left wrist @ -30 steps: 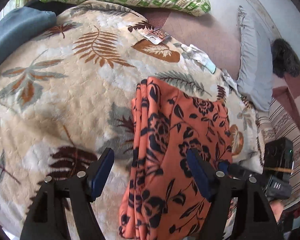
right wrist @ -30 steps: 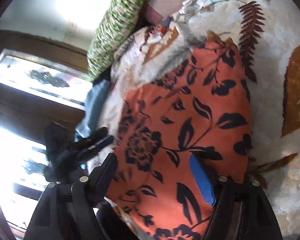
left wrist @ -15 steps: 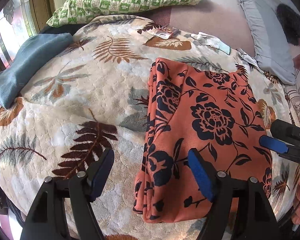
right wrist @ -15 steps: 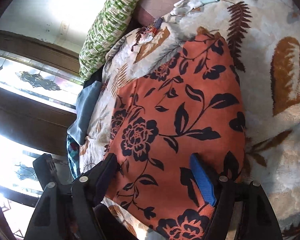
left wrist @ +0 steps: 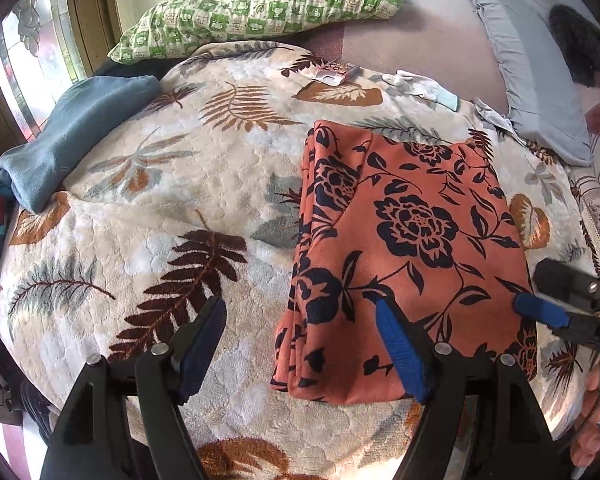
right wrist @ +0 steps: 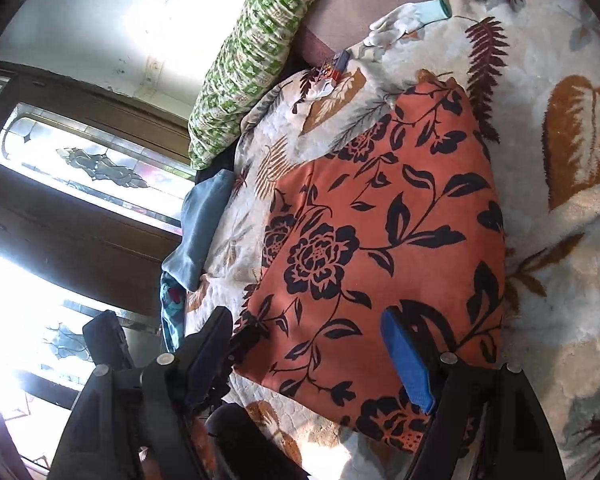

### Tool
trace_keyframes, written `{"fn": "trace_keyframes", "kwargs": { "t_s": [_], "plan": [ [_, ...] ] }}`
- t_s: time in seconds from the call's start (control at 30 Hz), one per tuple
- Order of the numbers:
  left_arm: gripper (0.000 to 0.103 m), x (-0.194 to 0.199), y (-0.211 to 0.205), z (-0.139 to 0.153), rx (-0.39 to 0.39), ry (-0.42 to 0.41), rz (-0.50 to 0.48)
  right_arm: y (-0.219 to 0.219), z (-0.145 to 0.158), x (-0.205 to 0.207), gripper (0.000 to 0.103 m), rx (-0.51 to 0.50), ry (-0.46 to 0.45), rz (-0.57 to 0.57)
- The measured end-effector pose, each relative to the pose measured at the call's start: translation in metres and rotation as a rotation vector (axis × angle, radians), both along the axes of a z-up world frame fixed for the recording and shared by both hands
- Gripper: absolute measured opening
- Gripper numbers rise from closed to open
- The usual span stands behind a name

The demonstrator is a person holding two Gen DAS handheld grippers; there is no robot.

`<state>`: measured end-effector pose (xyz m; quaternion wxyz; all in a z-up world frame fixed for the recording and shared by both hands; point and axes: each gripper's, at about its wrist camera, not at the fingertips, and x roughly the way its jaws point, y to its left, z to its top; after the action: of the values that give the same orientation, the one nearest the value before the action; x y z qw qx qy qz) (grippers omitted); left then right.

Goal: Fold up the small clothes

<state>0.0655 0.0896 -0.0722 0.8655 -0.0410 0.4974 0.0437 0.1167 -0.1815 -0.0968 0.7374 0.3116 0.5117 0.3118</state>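
The orange garment printed with dark blue flowers and leaves (left wrist: pixel 412 240) lies folded into a thick, roughly rectangular stack on the cream fleece blanket with brown and grey leaf patterns (left wrist: pixel 172 216). Along its 9 o'clock side in the left wrist view, several loose layered edges show.

The likeliest trouble is that stack coming undone. The layered edge is not pinned by anything, so a finger dragged across it, or a pinch that catches only the top layer, would probably peel the fold open. The plush blanket also gives underfoot, so a push downward could wrinkle both cloths together, and a low pinch could take blanket along with garment.

The left gripper (left wrist: pixel 300 344) hangs above the garment's near 7 o'clock corner, jaws released and empty: one finger is over bare blanket, the other over the orange cloth, so the layered edge lies between them. The right gripper (right wrist: pixel 308 348) is over the garment's near edge in its own view, the cloth spreading from it toward 12 o'clock; its jaws are opening, with cloth below the gap but nothing pinched. In the left wrist view its blue-padded tip shows at 3 o'clock of the garment, just beside its edge.

A folded blue-grey cloth (left wrist: pixel 72 136) lies well apart at 10 o'clock, a green-checked pillow (left wrist: pixel 260 4) at 12 o'clock beyond the blanket.
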Motion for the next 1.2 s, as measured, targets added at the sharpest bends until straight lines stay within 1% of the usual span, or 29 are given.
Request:
{"fn": "trace_keyframes", "kwargs": {
  "t_s": [0.03,0.07,0.1,0.13,0.2,0.23,0.27,0.33,0.37,0.43,0.5,0.53,0.67,0.73,0.77,0.83,0.93,1.07,1.13,1.2],
  "plan": [
    [0.079,0.0,-0.001,-0.007,0.007,0.019,-0.003,-0.001,-0.011,-0.003,0.082,-0.012,0.035,-0.009],
    [0.079,0.002,-0.001,-0.016,0.02,0.05,-0.003,0.0,-0.025,-0.003,0.082,-0.01,0.081,-0.008],
    [0.079,0.003,-0.001,-0.024,0.035,0.081,-0.001,0.0,-0.036,-0.003,0.082,0.006,0.108,-0.009],
    [0.079,0.002,0.001,-0.028,0.035,0.094,0.004,-0.001,-0.037,-0.003,0.082,0.017,0.102,-0.02],
    [0.079,-0.005,0.006,-0.022,-0.012,0.068,0.033,0.0,-0.024,-0.004,0.082,0.024,0.093,-0.036],
    [0.079,-0.008,0.007,-0.017,-0.036,0.049,0.039,0.0,-0.015,-0.006,0.082,0.03,0.068,-0.026],
    [0.079,-0.012,0.008,-0.011,-0.043,0.027,0.041,0.0,-0.005,-0.009,0.082,0.025,0.034,-0.016],
    [0.079,-0.021,0.008,-0.002,-0.016,-0.014,0.049,-0.006,0.009,-0.019,0.082,0.016,-0.014,-0.018],
    [0.079,-0.025,0.008,-0.001,-0.003,-0.022,0.052,-0.01,0.011,-0.026,0.082,0.031,-0.019,-0.021],
    [0.079,-0.036,0.01,0.001,0.004,-0.039,0.063,-0.018,0.011,-0.041,0.082,0.063,-0.01,-0.026],
    [0.079,-0.05,0.013,0.004,-0.002,-0.066,0.073,-0.03,0.009,-0.063,0.082,0.056,-0.031,-0.041],
    [0.079,-0.056,0.015,0.005,-0.006,-0.078,0.077,-0.035,0.009,-0.074,0.082,0.039,-0.051,-0.052],
    [0.079,-0.079,0.013,0.003,-0.021,-0.095,0.079,-0.054,0.003,-0.116,0.082,-0.136,-0.139,-0.104],
    [0.079,-0.09,0.01,-0.001,-0.033,-0.089,0.067,-0.061,-0.005,-0.13,0.082,-0.202,-0.154,-0.116],
    [0.079,-0.094,0.009,-0.004,-0.041,-0.081,0.062,-0.064,-0.011,-0.135,0.082,-0.213,-0.143,-0.118],
    [0.079,-0.1,0.009,-0.01,-0.069,-0.062,0.058,-0.071,-0.021,-0.137,0.082,-0.199,-0.1,-0.122],
    [0.079,-0.1,0.012,-0.006,-0.112,-0.076,0.055,-0.081,-0.024,-0.136,0.082,-0.168,-0.086,-0.137],
    [0.079,-0.085,0.028,0.008,-0.184,-0.109,0.061,-0.08,-0.027,-0.134,0.082,-0.148,-0.067,-0.128],
    [0.08,-0.076,0.036,0.01,-0.225,-0.108,0.068,-0.076,-0.028,-0.132,0.082,-0.142,-0.064,-0.125],
    [0.08,-0.067,0.042,0.012,-0.243,-0.1,0.092,-0.075,-0.026,-0.133,0.082,-0.139,-0.072,-0.124]
  ]
}}
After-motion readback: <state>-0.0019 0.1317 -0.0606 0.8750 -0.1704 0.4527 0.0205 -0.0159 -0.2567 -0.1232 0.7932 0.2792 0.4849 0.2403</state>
